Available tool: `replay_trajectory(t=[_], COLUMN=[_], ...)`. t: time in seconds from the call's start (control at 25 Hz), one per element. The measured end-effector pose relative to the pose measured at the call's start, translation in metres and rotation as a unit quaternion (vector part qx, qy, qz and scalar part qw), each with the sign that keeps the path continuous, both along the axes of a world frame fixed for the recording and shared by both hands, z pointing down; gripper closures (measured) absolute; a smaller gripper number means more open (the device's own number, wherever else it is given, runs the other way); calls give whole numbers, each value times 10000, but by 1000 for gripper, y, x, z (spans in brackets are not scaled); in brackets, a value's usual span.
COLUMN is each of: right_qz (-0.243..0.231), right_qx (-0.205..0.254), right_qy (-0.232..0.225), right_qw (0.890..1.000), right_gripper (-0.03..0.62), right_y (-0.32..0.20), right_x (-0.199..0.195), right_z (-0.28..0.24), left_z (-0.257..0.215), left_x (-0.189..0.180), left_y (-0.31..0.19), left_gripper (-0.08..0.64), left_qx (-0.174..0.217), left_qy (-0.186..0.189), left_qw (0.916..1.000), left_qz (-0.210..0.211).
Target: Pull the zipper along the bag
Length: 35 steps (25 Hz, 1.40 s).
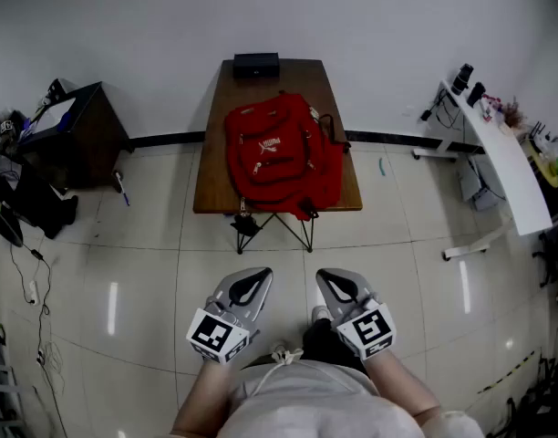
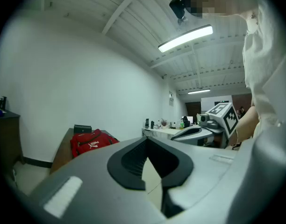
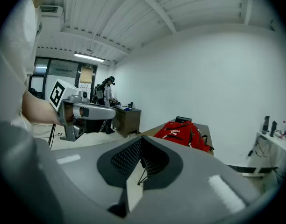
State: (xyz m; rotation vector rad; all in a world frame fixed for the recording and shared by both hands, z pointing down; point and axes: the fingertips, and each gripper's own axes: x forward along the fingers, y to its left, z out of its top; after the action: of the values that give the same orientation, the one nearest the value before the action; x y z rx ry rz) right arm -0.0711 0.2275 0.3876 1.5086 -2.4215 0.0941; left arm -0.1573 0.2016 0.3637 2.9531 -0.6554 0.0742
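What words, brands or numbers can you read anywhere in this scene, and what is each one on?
"PUMA": white print on the red backpack, which lies on the table.
The square markers on the left gripper and the right gripper are black-and-white patterns, not words.
Anything printed on the white desk and the things on it is too small to read.

Open floor leads to the table; a cabinet and desk flank it, well apart.

The bag is red on the brown tabletop; my left gripper and right gripper are grey, with black-and-white square markings.
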Motion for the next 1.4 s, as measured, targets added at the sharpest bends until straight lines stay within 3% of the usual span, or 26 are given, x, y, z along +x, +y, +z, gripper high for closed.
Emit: replay_trajectory(t=[0.16,0.48,0.84,1.12,1.4], right_qz=[111,-17,-317,-1373,-2325], right_qx=[-141,-133,-162,-627,-913], right_qy=[-370,-263,-171,46,369], right_qw=[9992,9996,9992,9885,9676], right_gripper=[584,584,584,584,584], right_y=[-15,-76,-179,-258,-305], right_x=[9,52,145,182,206], right_z=[4,9,15,38,71], left_z=[5,15,38,56,87], left_x=[8,44,136,183,218], left_y=[-16,-73,-162,-240,-297], left_gripper=[554,554,554,554,554], left_qx=[-13,-95,-280,-534,-721], left_qy=[-79,-141,-349,-531,-753], left_qw=[10000,9994,9979,9922,9830], left_qz=[-21,-286,-464,-990,-1511])
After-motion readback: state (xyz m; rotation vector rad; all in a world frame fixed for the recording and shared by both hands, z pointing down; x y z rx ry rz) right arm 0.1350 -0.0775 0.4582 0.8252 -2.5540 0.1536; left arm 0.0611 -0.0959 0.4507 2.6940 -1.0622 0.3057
